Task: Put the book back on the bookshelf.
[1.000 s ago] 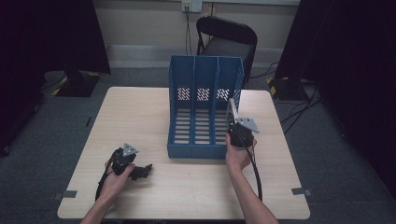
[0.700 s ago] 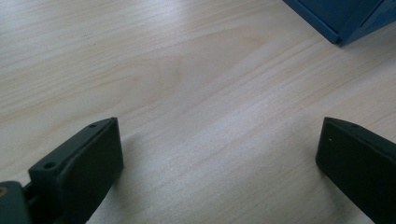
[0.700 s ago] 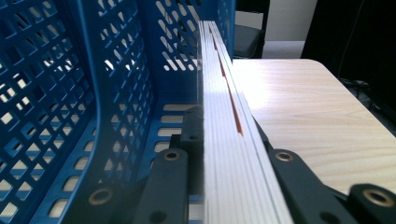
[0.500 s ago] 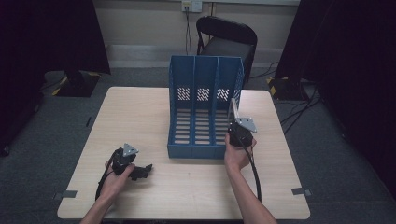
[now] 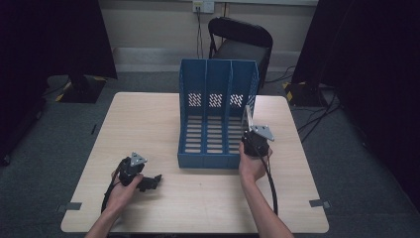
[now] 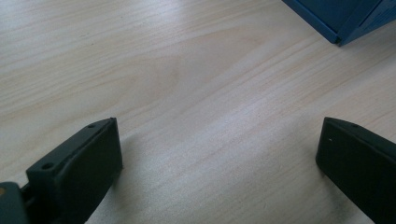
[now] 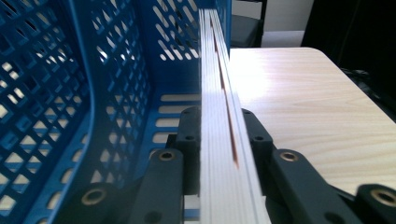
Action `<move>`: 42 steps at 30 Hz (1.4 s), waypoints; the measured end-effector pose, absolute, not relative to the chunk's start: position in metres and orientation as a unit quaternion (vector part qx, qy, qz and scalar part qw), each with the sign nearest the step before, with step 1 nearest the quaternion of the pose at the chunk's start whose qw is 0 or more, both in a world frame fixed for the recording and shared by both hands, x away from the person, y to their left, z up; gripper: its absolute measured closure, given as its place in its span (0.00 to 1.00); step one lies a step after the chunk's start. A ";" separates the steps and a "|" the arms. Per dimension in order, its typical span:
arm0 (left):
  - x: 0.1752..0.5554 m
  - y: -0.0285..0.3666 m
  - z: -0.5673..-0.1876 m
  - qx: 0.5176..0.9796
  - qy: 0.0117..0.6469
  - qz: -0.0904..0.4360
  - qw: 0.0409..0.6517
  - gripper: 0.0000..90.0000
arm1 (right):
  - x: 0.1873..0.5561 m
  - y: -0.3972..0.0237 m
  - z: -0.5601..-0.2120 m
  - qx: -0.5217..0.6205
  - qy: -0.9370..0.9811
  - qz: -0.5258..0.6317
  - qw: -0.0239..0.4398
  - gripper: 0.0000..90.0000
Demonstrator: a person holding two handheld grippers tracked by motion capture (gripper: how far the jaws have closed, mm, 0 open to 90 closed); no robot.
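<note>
Two tools are in my hands at the worktop [image 5: 163,114]. My right tool [image 7: 218,135] is pinching a thin white book [image 7: 219,154] by its edge, with one black jaw pressed on each side of it. The jaws have just eased apart a tiny bit, but the book sits tight between them. From above I see the right tool [image 5: 251,136] at the right front corner of the blue file rack [image 5: 218,99], and the book [image 5: 247,115] stands on its edge, just at the rack's right wall. In the right gripper view the book runs close along the blue holey wall of the file rack [image 7: 116,70]; I cannot tell if they touch.

My left tool [image 6: 219,154] is spread wide, with bare wood between its jaws. It rests low on the worktop [image 6: 187,84], well apart from the rack. From above the left tool [image 5: 154,178] lies near the front left of the worktop, my hand around it.
</note>
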State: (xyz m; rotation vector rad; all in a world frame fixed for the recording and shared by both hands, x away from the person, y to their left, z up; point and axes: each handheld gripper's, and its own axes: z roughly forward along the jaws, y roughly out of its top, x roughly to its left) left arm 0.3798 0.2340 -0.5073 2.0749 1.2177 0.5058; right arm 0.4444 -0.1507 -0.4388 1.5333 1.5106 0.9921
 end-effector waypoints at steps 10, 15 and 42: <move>0.380 0.234 -0.507 0.795 0.467 0.194 0.335 0.00 | 0.446 -0.148 -0.437 0.594 0.595 0.376 0.389 0.85; 0.380 0.234 -0.507 0.796 0.466 0.193 0.335 0.00 | 0.445 -0.147 -0.439 0.593 0.590 0.378 0.397 0.85; 0.381 0.234 -0.507 0.797 0.464 0.193 0.334 0.00 | 0.450 -0.156 -0.439 0.597 0.594 0.393 0.369 0.63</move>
